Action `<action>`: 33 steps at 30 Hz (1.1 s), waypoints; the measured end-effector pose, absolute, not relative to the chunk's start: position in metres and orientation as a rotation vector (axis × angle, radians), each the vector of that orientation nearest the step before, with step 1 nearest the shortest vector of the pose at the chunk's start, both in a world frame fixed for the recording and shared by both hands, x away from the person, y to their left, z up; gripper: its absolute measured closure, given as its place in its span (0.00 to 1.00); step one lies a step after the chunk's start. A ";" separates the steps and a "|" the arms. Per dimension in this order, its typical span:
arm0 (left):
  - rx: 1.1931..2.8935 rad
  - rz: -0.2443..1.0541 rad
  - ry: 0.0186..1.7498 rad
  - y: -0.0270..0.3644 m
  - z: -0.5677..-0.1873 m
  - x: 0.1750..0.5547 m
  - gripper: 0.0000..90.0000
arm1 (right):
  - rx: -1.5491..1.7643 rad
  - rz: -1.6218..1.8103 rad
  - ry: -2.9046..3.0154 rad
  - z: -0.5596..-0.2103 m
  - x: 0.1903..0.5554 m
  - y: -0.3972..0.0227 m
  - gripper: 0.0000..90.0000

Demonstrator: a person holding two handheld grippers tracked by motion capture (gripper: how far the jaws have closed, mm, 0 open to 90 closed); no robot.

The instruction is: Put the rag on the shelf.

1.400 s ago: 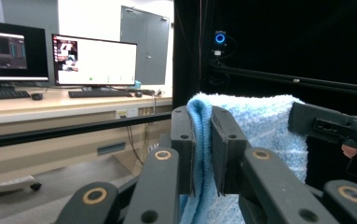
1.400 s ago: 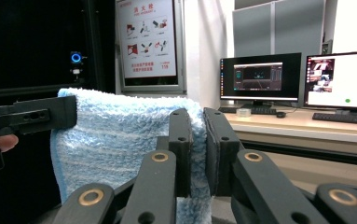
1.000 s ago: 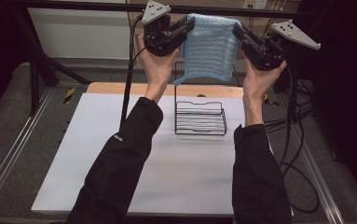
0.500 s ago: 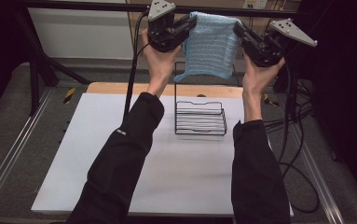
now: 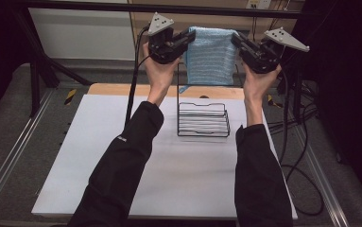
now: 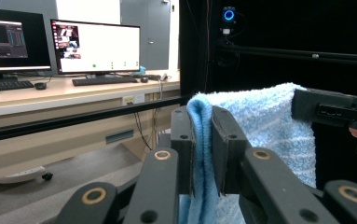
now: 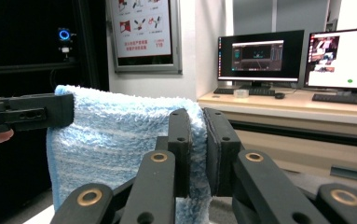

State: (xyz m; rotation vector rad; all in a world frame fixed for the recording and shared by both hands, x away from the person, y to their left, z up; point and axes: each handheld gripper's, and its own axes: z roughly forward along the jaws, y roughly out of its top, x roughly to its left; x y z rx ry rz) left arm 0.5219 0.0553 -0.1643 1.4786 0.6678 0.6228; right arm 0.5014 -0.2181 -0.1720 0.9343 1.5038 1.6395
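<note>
A light blue towel (image 5: 211, 56) hangs stretched between the two grippers, held up in the air past the far edge of the white table (image 5: 74, 156) and above a black wire rack (image 5: 203, 119) that stands on the table's far middle. The left gripper (image 5: 188, 38) pinches the towel's upper left corner, its jaws closed narrowly on the folded edge, and the right gripper (image 5: 235, 40) clamps the upper right corner the same way. Beyond the table stands a desk with monitors (image 6: 94, 45) and keyboards (image 6: 104, 80).
</note>
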 end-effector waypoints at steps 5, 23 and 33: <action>1.488 0.609 0.661 0.059 -0.173 0.518 0.89 | 0.937 1.638 1.530 -0.180 0.499 -0.218 0.91; 1.537 0.546 0.648 0.063 -0.206 0.504 0.88 | 0.969 1.628 1.608 -0.211 0.486 -0.222 0.91; 1.565 0.517 0.630 0.065 -0.215 0.499 0.88 | 0.969 1.611 1.634 -0.219 0.477 -0.224 0.91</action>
